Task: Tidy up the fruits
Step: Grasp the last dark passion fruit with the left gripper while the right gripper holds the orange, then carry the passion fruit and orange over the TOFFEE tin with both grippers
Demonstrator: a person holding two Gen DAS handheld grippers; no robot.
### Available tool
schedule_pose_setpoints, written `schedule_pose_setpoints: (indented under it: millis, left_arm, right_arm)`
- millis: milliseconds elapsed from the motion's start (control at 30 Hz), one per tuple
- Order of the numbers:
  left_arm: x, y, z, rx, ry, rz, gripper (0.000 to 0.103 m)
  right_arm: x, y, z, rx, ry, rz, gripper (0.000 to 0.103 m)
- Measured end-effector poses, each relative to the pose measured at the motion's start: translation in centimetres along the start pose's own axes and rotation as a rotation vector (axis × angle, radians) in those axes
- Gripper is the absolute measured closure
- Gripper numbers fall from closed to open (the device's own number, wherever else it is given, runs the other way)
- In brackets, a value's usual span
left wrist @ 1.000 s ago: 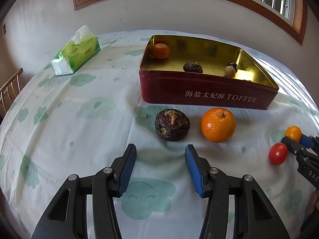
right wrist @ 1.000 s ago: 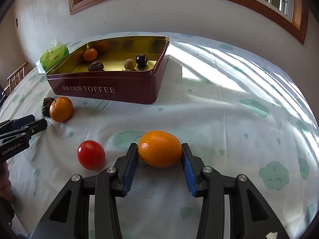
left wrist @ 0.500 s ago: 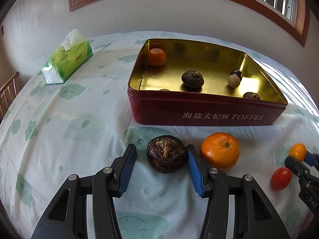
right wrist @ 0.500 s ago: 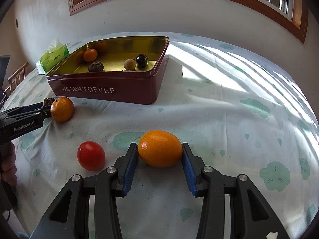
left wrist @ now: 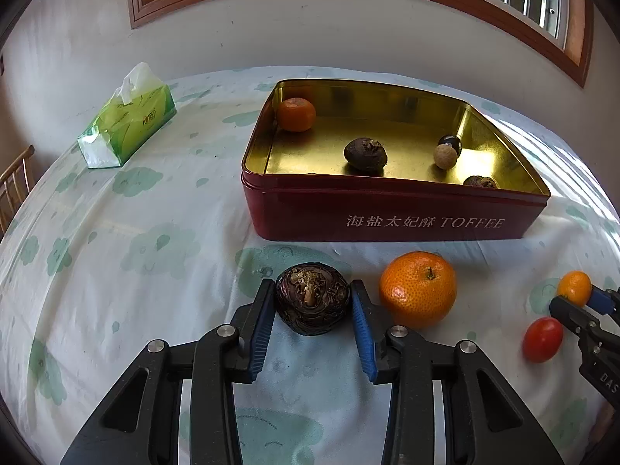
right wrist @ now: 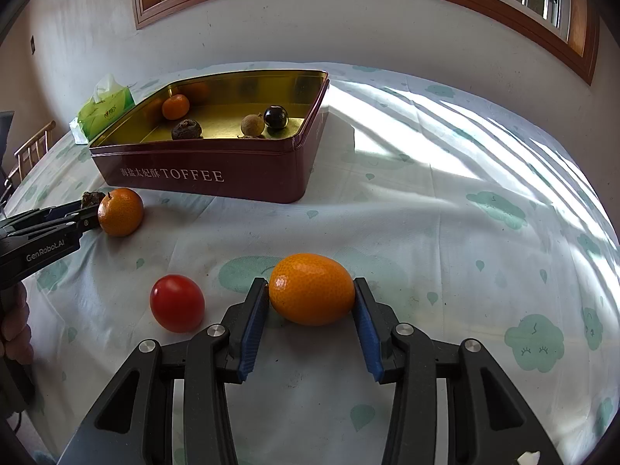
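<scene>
A dark brown wrinkled fruit (left wrist: 312,300) lies on the tablecloth between the blue pads of my left gripper (left wrist: 312,290). Its jaws are closing and both pads touch the fruit's sides. My right gripper (right wrist: 312,286) is shut on an oval orange fruit (right wrist: 312,288) that rests on the cloth. A large mandarin (left wrist: 417,288) sits just right of the brown fruit. A red cherry tomato (right wrist: 177,303) lies left of the right gripper. Behind them stands the red toffee tin (left wrist: 387,213), holding a mandarin (left wrist: 296,114), a brown fruit (left wrist: 365,154) and several small round ones.
A green tissue pack (left wrist: 128,120) lies at the back left of the table. A wooden chair (left wrist: 15,182) stands past the table's left edge. A hand (right wrist: 13,325) holds the left gripper's handle. Sunlit stripes cover the cloth to the right of the tin.
My left gripper moved forward until the dark brown fruit sat between its fingers, then the jaws narrowed onto it. The right gripper stayed put, still gripping the oval orange fruit.
</scene>
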State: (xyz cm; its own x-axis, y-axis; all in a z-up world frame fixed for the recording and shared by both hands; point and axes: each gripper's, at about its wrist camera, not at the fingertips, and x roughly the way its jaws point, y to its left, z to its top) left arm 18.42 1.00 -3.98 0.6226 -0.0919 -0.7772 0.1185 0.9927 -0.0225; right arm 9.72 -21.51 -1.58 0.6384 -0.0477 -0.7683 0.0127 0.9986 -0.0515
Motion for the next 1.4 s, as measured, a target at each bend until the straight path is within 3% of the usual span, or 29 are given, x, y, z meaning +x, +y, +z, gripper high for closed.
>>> schedule_pose_setpoints:
  millis: [1400]
  left_arm:
    - [-0.9, 0.4, -0.4, -0.021, -0.009, -0.006, 0.064]
  right_arm:
    - [-0.8, 0.4, 1.4, -0.007, 0.003, 0.004, 0.063]
